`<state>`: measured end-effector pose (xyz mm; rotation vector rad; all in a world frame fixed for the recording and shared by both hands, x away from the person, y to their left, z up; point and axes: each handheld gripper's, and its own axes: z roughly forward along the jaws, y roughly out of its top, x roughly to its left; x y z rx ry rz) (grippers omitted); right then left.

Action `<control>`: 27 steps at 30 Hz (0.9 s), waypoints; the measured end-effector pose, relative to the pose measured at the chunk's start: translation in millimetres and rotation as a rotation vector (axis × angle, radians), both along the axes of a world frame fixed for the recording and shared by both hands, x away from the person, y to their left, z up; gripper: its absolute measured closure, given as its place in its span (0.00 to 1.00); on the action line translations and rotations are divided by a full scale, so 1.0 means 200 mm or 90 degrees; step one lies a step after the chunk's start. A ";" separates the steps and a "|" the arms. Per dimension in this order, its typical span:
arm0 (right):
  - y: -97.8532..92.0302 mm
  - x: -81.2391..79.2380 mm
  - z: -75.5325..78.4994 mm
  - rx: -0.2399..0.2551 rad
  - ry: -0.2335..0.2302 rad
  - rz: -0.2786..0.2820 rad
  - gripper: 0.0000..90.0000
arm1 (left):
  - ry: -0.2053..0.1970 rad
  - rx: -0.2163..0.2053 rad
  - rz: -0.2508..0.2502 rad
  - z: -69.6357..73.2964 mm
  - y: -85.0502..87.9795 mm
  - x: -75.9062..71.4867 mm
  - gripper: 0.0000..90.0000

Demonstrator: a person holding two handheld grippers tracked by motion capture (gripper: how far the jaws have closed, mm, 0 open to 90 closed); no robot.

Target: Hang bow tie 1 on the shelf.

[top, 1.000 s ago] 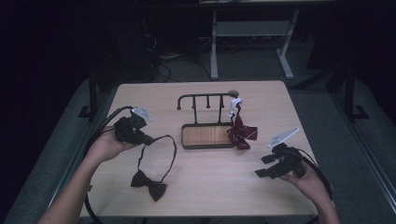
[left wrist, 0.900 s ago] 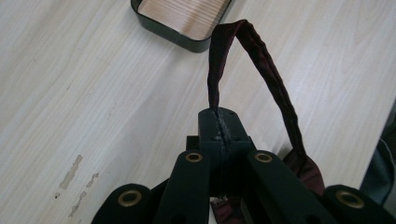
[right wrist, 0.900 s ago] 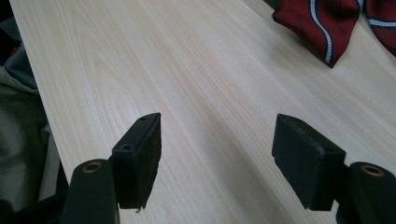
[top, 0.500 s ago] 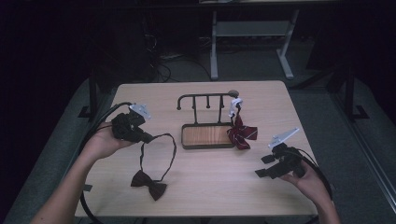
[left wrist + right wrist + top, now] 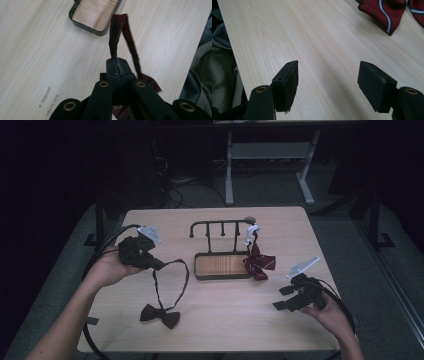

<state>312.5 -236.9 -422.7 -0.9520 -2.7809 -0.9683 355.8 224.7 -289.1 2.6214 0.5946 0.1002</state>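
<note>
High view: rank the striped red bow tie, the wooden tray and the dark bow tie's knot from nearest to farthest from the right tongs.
1. Striped red bow tie: just up and left of the right tongs, hanging at the rack's right end.
2. Wooden tray: farther left, at the table's middle.
3. Dark bow tie's knot: farthest, near the front left.

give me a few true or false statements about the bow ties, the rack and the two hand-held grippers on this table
1. The left hand-held gripper is shut on the strap of the dark bow tie. True.
2. The right hand-held gripper holds the striped red bow tie. False: its jaws stand open with nothing between them.
3. The striped red bow tie hangs at the right end of the black rack. True.
4. The dark bow tie lies in the rack's wooden tray. False: its bow rests on the table, in front of the tray.
</note>
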 end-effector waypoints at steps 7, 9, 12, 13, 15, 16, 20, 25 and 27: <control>-0.01 0.00 0.01 0.002 -0.004 0.000 0.36 | -0.010 0.005 -0.001 0.05 -0.01 0.00 1.00; -0.01 -0.01 0.01 0.003 -0.004 0.000 0.36 | -0.012 0.008 0.002 0.07 -0.01 0.01 1.00; -0.01 -0.01 0.02 0.003 -0.007 -0.002 0.36 | -0.013 0.011 0.004 0.09 -0.01 0.01 1.00; -0.01 -0.01 0.02 0.003 -0.007 -0.003 0.36 | -0.016 0.013 0.003 0.09 -0.01 0.02 1.00; -0.01 -0.01 0.02 0.002 -0.008 -0.003 0.36 | -0.014 0.016 0.003 0.11 -0.01 0.02 1.00; -0.01 -0.01 0.02 0.001 -0.008 -0.003 0.36 | -0.015 0.013 0.004 0.11 -0.01 0.03 1.00; 0.00 -0.01 0.02 0.002 -0.007 -0.001 0.36 | -0.016 0.017 0.003 0.13 -0.02 0.03 1.00; 0.00 -0.01 0.02 0.002 -0.008 0.000 0.36 | -0.018 0.023 0.001 0.15 -0.03 0.04 1.00; 0.00 -0.01 0.02 0.003 -0.006 -0.001 0.36 | -0.019 0.027 -0.002 0.15 -0.04 0.04 1.00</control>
